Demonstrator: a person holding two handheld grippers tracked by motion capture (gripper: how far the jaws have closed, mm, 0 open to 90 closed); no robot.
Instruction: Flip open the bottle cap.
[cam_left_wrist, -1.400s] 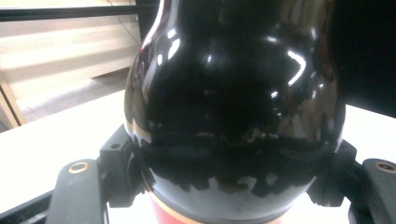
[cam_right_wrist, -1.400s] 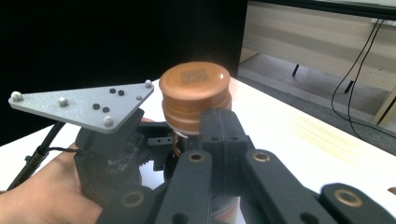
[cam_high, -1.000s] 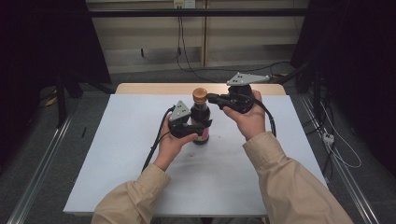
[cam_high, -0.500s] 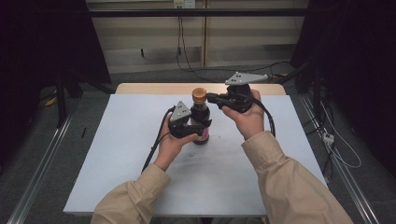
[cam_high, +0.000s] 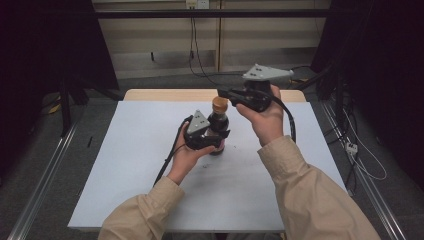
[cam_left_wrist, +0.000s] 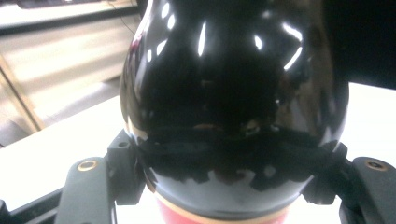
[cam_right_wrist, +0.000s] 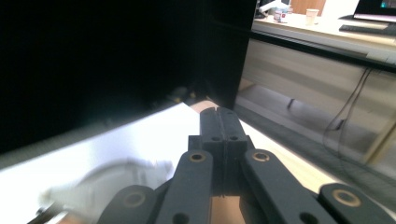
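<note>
The bottle (cam_high: 218, 127) stands upright on the white table (cam_high: 125, 165), near its middle, dark and glossy with a tan cap (cam_high: 220, 103) and a red band low on its body. My left gripper (cam_high: 212, 137) is clamped on its belly, one jaw on each side; in the left gripper view the black glass (cam_left_wrist: 233, 102) bulges between my jaws and presses against both. My left hand (cam_high: 187, 155) grips from below and behind, forearm running up from the near edge in a beige sleeve (cam_high: 142, 215). My right gripper (cam_high: 223, 92) is held higher, just above and beside the cap, pointing leftward, not touching it. Its jaws are pressed together with nothing between them, as the right gripper view (cam_right_wrist: 219, 123) shows. My right hand (cam_high: 265, 117) wraps it from beneath, wrist raised, grey plate (cam_high: 267, 73) on top.
</note>
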